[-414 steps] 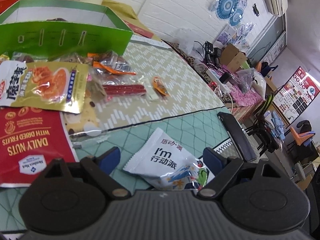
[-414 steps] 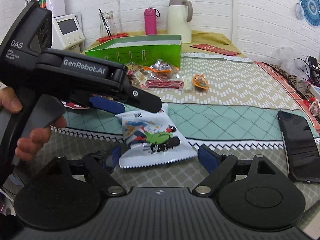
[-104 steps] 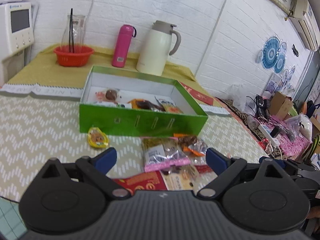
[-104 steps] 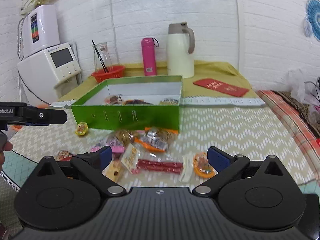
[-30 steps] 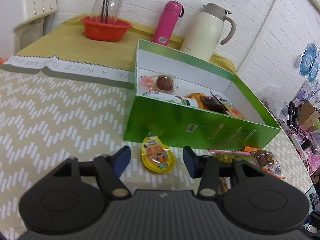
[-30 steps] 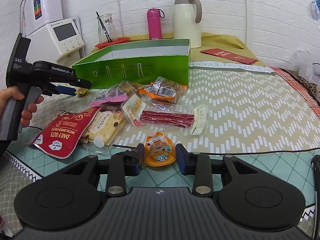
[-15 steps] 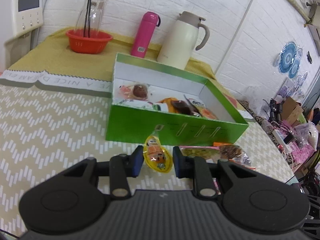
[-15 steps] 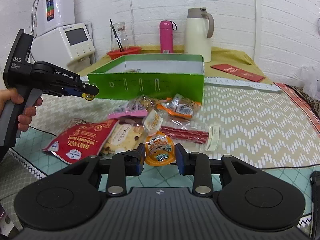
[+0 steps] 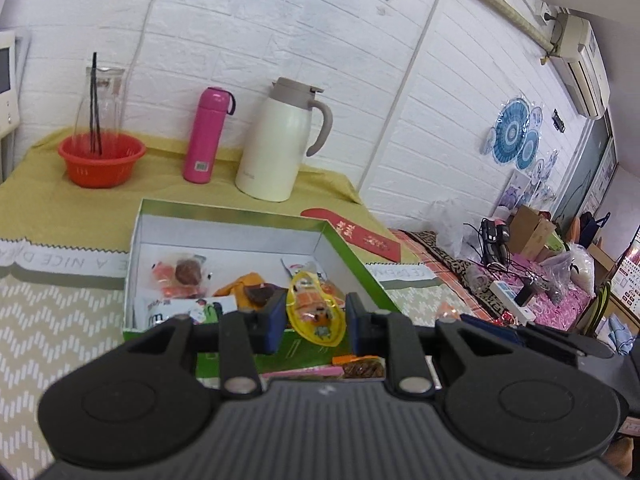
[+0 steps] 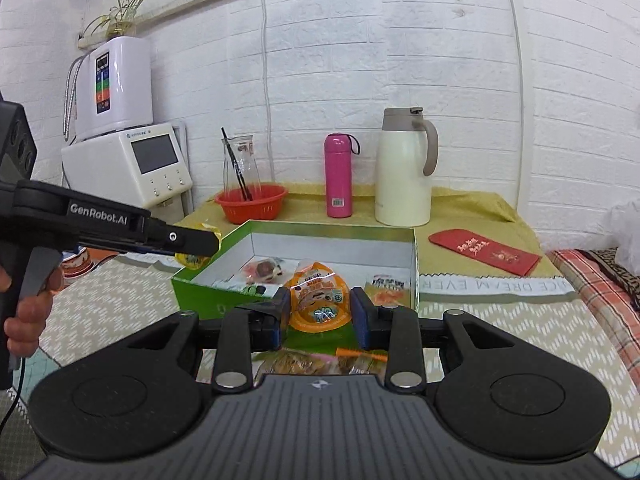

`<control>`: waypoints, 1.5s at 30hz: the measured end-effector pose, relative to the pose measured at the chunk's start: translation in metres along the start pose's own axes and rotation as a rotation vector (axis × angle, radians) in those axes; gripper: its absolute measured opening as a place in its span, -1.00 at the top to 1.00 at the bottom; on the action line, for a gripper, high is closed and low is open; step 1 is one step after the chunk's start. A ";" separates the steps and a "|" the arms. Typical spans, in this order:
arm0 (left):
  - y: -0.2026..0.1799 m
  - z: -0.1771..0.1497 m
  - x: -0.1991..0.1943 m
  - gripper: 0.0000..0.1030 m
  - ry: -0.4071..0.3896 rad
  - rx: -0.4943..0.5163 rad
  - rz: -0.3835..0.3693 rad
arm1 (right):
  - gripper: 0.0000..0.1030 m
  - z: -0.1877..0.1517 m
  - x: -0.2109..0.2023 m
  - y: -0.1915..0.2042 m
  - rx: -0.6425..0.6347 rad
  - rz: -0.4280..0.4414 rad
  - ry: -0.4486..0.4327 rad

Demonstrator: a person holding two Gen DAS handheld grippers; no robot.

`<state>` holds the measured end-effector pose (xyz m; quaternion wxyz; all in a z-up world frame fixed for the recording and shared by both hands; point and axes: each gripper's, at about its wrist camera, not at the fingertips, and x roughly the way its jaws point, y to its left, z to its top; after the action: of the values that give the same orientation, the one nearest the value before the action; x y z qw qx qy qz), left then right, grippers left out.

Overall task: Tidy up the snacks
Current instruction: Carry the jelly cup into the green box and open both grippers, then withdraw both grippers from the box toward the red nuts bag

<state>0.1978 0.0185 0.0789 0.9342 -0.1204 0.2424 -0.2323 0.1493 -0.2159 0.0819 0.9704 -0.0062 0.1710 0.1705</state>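
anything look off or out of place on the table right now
Nothing damaged or spilled. A few snack packets lie loose on the cloth in front of the green box, outside it; the left tongs and right tongs each hold a jelly cup.

Left gripper (image 9: 316, 316) clamped on a yellow jelly cup (image 9: 316, 312), cup tilted, held up off the table in front of the green box (image 9: 352, 256). Box open, white inside, already holds several snack packets (image 9: 180, 276). More packets (image 9: 356, 366) on the cloth just below the gripper. Behind the box: cream thermos jug (image 9: 280, 140), pink bottle (image 9: 208, 136), red basket (image 9: 100, 158) with a glass carafe (image 9: 102, 100). Red envelope (image 9: 352, 234) right of the box.
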 end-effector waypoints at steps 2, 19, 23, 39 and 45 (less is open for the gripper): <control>-0.002 0.005 0.013 0.60 0.006 -0.002 -0.003 | -0.12 0.005 0.014 -0.004 0.007 -0.013 0.000; 0.006 0.008 0.106 0.52 0.120 -0.030 -0.029 | -0.17 -0.003 0.087 -0.031 -0.010 -0.074 0.062; 0.010 0.004 0.097 -0.38 0.008 -0.034 0.008 | -0.65 -0.008 0.088 -0.028 -0.074 -0.064 0.034; 0.009 0.008 0.069 -0.83 -0.039 0.000 0.137 | -1.00 -0.006 0.059 -0.020 -0.134 -0.105 -0.047; -0.001 0.008 0.051 -0.83 -0.039 0.014 0.146 | -1.00 -0.001 0.042 -0.013 -0.145 -0.102 -0.065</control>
<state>0.2413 -0.0063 0.0657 0.9540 -0.1005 0.2308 -0.1629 0.1904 -0.2141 0.0663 0.9799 -0.0796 0.1261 0.1327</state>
